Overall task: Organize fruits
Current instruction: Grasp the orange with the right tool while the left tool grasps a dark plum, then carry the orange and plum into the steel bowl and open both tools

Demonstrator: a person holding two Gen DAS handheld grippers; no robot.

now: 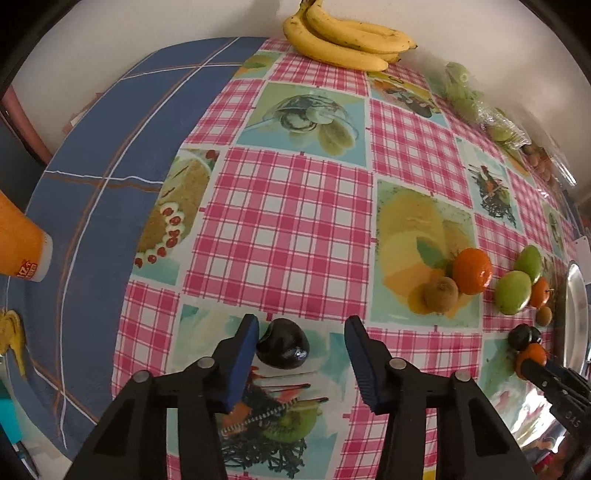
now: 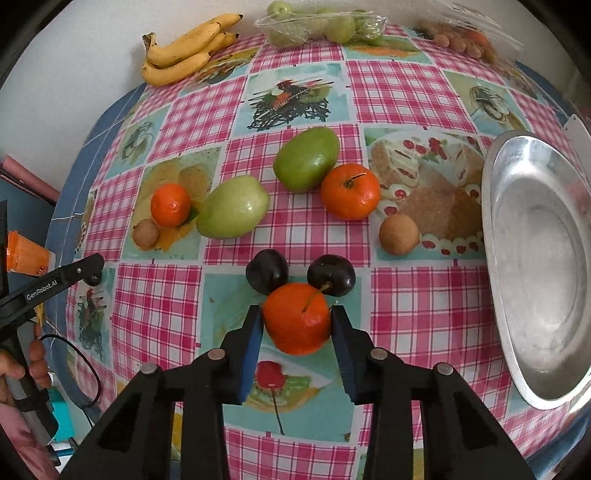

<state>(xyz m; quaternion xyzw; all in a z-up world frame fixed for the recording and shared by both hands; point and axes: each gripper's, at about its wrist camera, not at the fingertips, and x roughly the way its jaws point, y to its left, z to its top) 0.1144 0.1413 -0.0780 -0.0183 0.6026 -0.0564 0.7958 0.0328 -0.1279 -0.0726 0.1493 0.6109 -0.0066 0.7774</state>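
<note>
In the left wrist view my left gripper (image 1: pixel 301 332) points down at the checked tablecloth (image 1: pixel 280 221). A dark plum (image 1: pixel 282 349) lies between its fingers against the left pad, with a gap to the right pad, so it stands open. In the right wrist view my right gripper (image 2: pixel 297 314) is shut on a tangerine (image 2: pixel 295 325), with both blue pads on its sides. Two more dark plums (image 2: pixel 266 271) (image 2: pixel 331 275) lie just beyond it. An empty metal tray (image 2: pixel 535 240) sits to the right.
Two green fruits (image 2: pixel 306 158) (image 2: pixel 232 206), two tangerines (image 2: pixel 350 192) (image 2: pixel 170 205), a kiwi (image 2: pixel 146 233) and a round brown fruit (image 2: pixel 399 234) lie mid-table. Bananas (image 2: pixel 184 48), a plastic box of green fruit (image 2: pixel 321 22) and a bag of brown fruit (image 2: pixel 461 40) line the far edge. An orange cup (image 1: pixel 18 243) stands left.
</note>
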